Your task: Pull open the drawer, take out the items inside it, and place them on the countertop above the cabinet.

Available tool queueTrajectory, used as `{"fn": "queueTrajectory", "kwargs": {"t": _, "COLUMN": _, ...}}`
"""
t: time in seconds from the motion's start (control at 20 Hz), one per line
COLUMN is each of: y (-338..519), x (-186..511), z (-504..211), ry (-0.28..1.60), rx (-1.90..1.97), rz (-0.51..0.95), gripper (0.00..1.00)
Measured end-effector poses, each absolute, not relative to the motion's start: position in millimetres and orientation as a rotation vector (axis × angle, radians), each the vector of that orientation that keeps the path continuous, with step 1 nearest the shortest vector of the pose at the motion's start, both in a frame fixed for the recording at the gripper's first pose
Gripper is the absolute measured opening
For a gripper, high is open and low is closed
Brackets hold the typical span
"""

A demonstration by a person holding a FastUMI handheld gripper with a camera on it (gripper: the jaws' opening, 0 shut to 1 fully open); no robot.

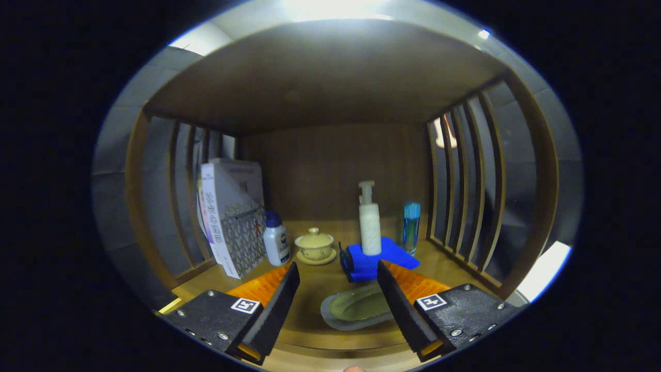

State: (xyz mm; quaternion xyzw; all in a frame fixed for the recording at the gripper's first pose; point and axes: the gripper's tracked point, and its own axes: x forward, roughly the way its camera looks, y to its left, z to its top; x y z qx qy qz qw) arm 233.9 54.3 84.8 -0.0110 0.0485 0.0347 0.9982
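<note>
My gripper (338,268) is open above the wooden countertop (315,289), its black-and-orange fingers spread wide. A grey-green oval dish (356,309) lies flat on the countertop between the fingers, close to the right finger (400,302); whether that finger touches it I cannot tell. Just beyond the fingertips sits a blue flat object (374,258) with a white pump bottle (370,222) standing on it. Left of those are a yellowish lidded tea bowl on a saucer (314,245) and a small white bottle with a blue cap (276,240). A slim blue bottle (411,226) stands to the right.
A patterned box (230,217) leans against the left slatted side. Wooden slats (467,186) close off the right side, a wooden back panel (335,165) stands behind the items, and a wooden top (320,77) runs overhead. Bare countertop lies between the fingers and the tea bowl.
</note>
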Motion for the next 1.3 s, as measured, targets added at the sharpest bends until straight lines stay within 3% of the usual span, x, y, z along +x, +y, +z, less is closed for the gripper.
{"fn": "queueTrajectory", "kwargs": {"t": 0.65, "y": 86, "x": 100, "z": 96, "ry": -0.106, "rx": -0.095, "rz": 0.145, "gripper": 0.95}}
{"fn": "queueTrajectory", "kwargs": {"t": 1.3, "y": 76, "x": 1, "z": 31, "ry": -0.12, "rx": -0.087, "rz": 0.159, "gripper": 0.95}}
